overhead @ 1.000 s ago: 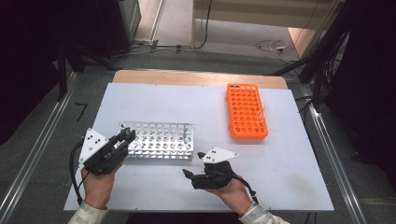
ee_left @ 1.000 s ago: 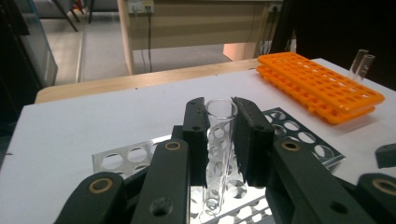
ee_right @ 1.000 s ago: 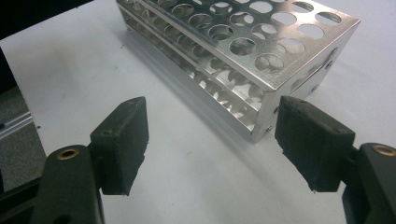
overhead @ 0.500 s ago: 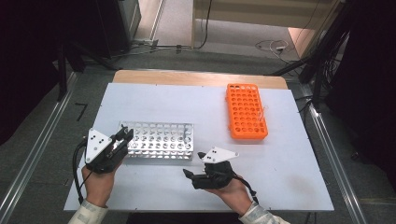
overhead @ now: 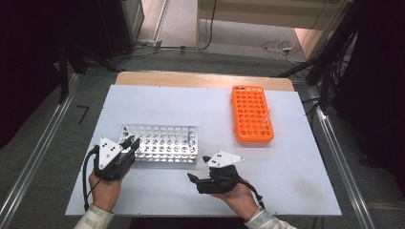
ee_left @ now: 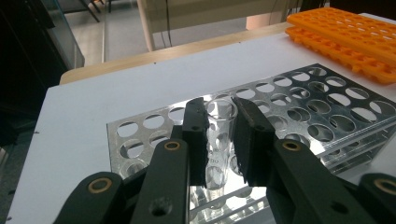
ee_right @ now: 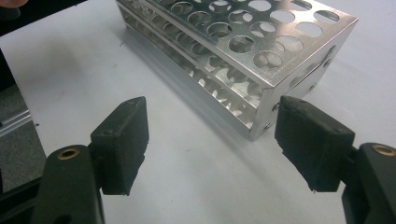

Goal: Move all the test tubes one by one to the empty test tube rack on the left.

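My left gripper [ee_left: 221,140] is shut on a clear glass test tube [ee_left: 222,109], held upright over the near left part of a metal tube rack [ee_left: 299,102]. From above, that left gripper [overhead: 131,143] sits at the left end of the metal rack [overhead: 162,143]. My right gripper [overhead: 198,168] rests near the table's front, just off the rack's right end. Its jaws stand wide apart with nothing between them. In the right gripper view, the right gripper [ee_right: 210,144] faces a corner of the metal rack [ee_right: 243,51]. An orange tube rack [overhead: 251,114] lies at the back right.
The racks stand on a white board [overhead: 191,102] laid over a wooden table [overhead: 200,78]. Metal rails run along both sides of the table, with cables and dark equipment behind it. The orange rack [ee_left: 345,32] lies beyond the metal one in the left gripper view.
My left gripper has shifted a little to the right at the rack's left end, still holding the tube. The right gripper has kept still.
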Action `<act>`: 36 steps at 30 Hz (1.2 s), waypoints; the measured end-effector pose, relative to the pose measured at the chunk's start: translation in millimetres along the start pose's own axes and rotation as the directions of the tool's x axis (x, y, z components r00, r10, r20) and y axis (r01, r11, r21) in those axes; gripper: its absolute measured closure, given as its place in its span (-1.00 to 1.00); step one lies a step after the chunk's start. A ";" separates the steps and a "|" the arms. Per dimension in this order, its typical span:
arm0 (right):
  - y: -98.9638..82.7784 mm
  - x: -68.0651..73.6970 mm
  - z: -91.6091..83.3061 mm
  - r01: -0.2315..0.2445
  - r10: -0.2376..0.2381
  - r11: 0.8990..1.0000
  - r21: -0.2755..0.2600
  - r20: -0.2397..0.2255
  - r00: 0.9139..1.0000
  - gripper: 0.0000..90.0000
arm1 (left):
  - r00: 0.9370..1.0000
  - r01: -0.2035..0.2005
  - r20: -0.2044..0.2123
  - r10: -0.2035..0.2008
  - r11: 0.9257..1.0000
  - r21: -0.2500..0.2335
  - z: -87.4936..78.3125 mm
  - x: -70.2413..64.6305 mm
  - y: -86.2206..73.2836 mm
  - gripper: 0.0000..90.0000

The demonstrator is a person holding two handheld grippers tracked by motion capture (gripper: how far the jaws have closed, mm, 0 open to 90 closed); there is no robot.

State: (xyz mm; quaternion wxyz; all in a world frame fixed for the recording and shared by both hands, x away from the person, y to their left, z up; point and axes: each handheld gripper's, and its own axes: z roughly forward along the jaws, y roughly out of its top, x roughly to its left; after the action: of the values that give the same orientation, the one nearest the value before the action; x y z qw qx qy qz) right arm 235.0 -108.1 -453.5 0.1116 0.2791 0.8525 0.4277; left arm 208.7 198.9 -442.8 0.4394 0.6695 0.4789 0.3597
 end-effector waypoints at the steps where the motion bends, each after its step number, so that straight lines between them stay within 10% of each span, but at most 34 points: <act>1: 0.0 -0.1 0.1 0.001 -0.001 1.000 0.000 0.000 1.000 -0.46 | 1.000 0.001 -0.002 -0.001 1.000 0.002 0.3 -0.1 -0.2 0.65; 14: 0.2 -6.7 -4.7 -0.012 0.012 1.000 -0.007 0.022 1.000 -0.45 | 1.000 0.015 0.009 -0.015 1.000 -0.019 -3.6 -1.4 2.1 0.43; 22: -1.7 -42.3 -26.7 -0.074 0.081 0.995 -0.060 0.134 0.988 -0.42 | 0.995 0.079 0.058 -0.076 0.996 -0.041 -9.3 -9.8 4.4 -0.13; 27: -7.3 -76.7 -41.7 -0.124 0.144 0.988 -0.094 0.247 0.958 -0.38 | 0.993 0.097 0.075 -0.093 0.994 -0.044 -11.0 -16.9 4.7 -0.32; 36: -18.3 -123.1 -58.7 -0.187 0.225 0.974 -0.130 0.419 0.880 -0.31 | 0.987 0.101 0.125 -0.096 0.994 -0.034 -11.0 -27.4 5.1 -0.44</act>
State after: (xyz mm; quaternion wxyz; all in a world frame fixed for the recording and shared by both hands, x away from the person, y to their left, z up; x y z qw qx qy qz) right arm 303.7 -226.3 -438.2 0.2634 0.4506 0.7529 0.4010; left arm 192.7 174.6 -435.8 0.4988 0.6569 0.4760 0.3052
